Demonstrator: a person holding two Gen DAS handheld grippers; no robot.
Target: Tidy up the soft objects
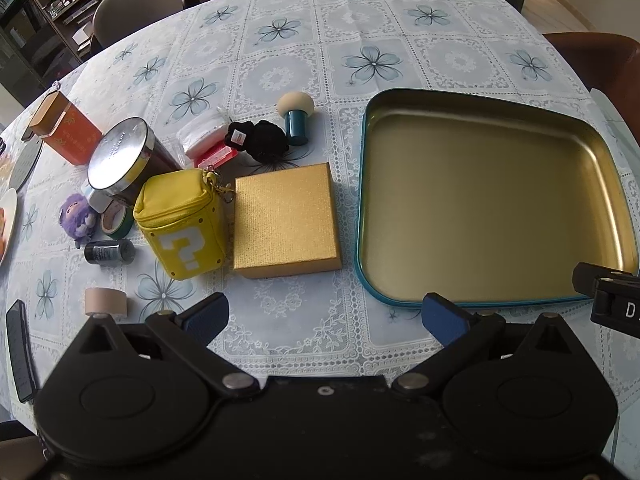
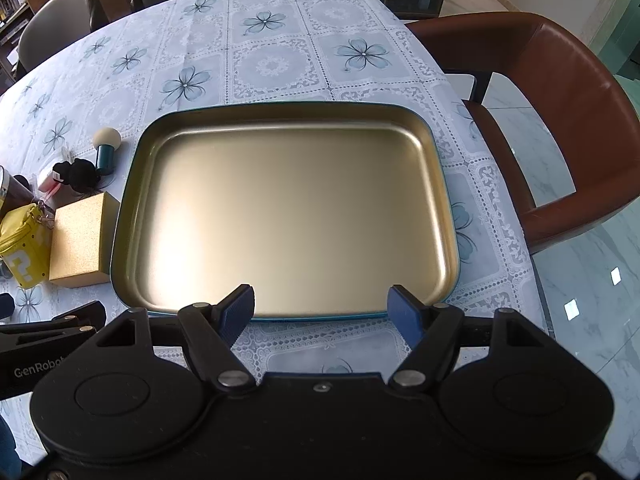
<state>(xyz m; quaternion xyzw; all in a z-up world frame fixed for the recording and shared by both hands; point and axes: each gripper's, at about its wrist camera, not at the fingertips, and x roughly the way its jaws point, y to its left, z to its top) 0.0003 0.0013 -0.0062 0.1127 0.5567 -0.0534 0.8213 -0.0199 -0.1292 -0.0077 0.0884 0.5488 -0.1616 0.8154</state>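
A gold tin tray with a teal rim (image 1: pixel 484 300) (image 2: pixel 132 160) lies empty on the table. Left of it are soft things: a yellow question-mark pouch (image 1: pixel 180 224) (image 2: pixel 22 244), a black scrunchie (image 1: pixel 260 140) (image 2: pixel 78 174), a beige puff on a teal handle (image 1: pixel 294 114) (image 2: pixel 107 146), a purple plush toy (image 1: pixel 76 216) and white pads in a clear packet (image 1: pixel 200 136). My left gripper (image 1: pixel 326 316) is open and empty, above the cloth in front of the gold box. My right gripper (image 2: pixel 322 306) is open and empty at the tray's near rim.
A gold box (image 1: pixel 286 220) (image 2: pixel 78 236) sits between pouch and tray. A silver-lidded jar (image 1: pixel 120 156), orange tin (image 1: pixel 64 128), tape rolls (image 1: pixel 106 302), small dark jar (image 1: pixel 108 252) and phone (image 1: pixel 18 348) crowd the left. A brown chair (image 2: pixel 560 120) stands right.
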